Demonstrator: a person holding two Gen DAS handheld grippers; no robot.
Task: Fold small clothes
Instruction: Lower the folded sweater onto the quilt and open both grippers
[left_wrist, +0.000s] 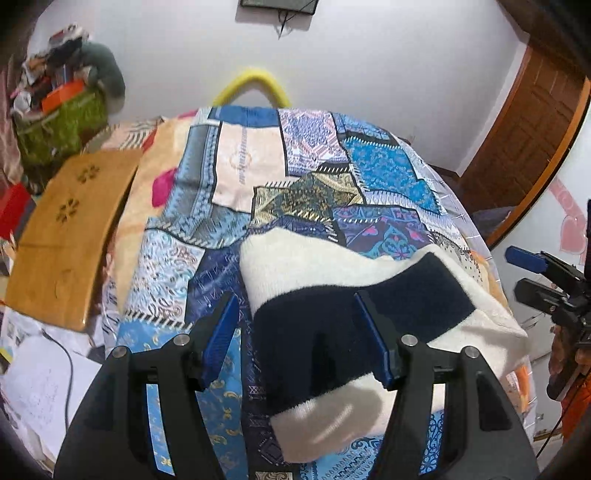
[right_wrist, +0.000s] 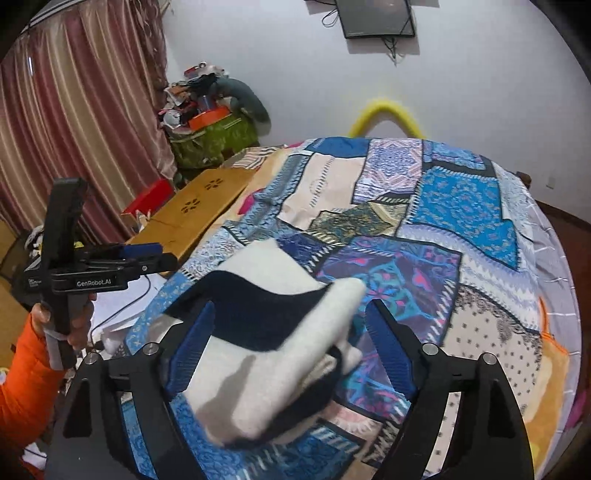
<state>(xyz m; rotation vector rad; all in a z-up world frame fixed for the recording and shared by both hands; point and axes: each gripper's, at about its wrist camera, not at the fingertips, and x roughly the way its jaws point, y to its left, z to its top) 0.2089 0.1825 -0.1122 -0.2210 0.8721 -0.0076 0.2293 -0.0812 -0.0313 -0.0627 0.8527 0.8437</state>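
Note:
A small white knit garment with a wide dark navy band (left_wrist: 332, 302) lies folded on the patchwork bedspread (left_wrist: 258, 177). My left gripper (left_wrist: 295, 332) is open, its blue pads above the garment's near left part, holding nothing. In the right wrist view the same garment (right_wrist: 280, 332) lies folded in layers below my right gripper (right_wrist: 291, 347), which is open with the folded edge between its blue pads, apart from them. The right gripper shows at the right edge of the left wrist view (left_wrist: 546, 273). The left gripper shows at the left of the right wrist view (right_wrist: 110, 266), held by a hand in an orange sleeve.
A wooden lap tray (left_wrist: 70, 236) lies left of the bedspread, over papers and a cable (left_wrist: 44, 373). A green bag piled with clutter (left_wrist: 62, 122) stands at the back left. A yellow curved tube (left_wrist: 251, 85) is behind the bed. A wooden door (left_wrist: 524, 136) is at the right, curtains (right_wrist: 74, 129) at the left.

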